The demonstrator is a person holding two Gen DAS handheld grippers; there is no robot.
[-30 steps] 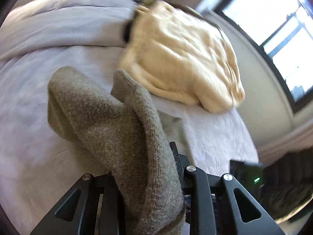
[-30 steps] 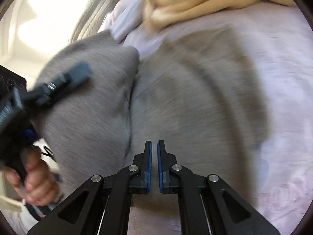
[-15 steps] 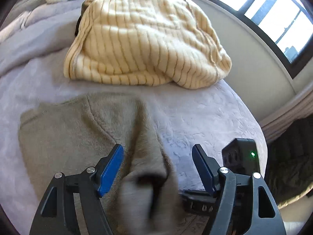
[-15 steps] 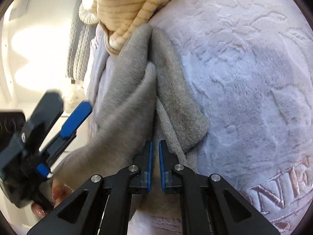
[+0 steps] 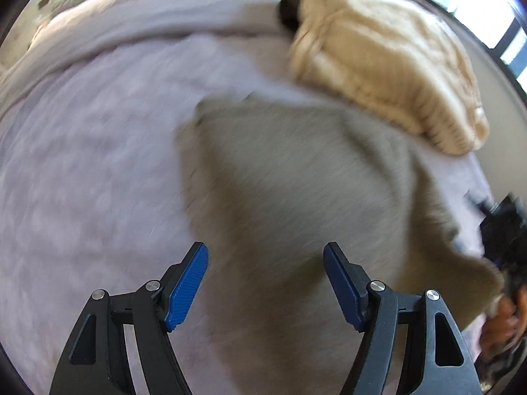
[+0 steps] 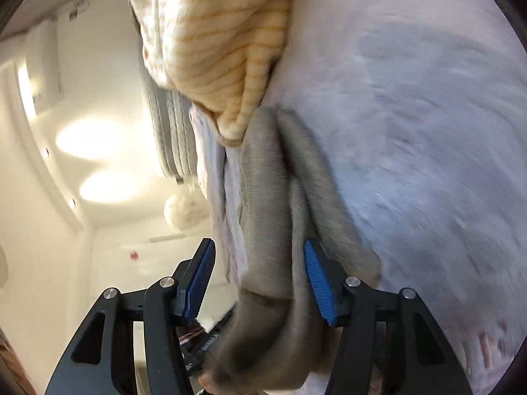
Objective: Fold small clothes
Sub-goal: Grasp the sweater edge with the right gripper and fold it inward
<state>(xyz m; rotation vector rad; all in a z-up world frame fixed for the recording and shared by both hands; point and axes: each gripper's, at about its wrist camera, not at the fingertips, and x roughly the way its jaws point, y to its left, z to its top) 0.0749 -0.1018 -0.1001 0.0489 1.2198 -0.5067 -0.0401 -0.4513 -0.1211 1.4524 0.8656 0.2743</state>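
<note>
While both views are motion-blurred, the left gripper [image 5: 265, 284] clearly has its blue-padded fingers spread wide, nothing between them, hovering over the grey-brown fuzzy knit garment [image 5: 296, 181]. That garment lies on the pale lavender embossed blanket [image 5: 92, 151], mostly flat in the left view, its right corner raised toward a hand [image 5: 504, 316] at the frame edge. In the right wrist view the right gripper [image 6: 260, 279] is also spread; bunched folds of the same garment [image 6: 280, 217] pass between the pads, but no pinch is visible.

Risk, as a judgement: with neither tool clamping, the bunched section could slump or unroll and spoil any fold; closing now on stacked layers may grab too many.

Beyond the garment, a cream ribbed knit sweater [image 5: 388, 56] sits just beside its far edge, apparently touching in the right view [image 6: 210, 42], so pushing forward could snag it. Open blanket lies to the left; the bed edge and wall lie to the right.
</note>
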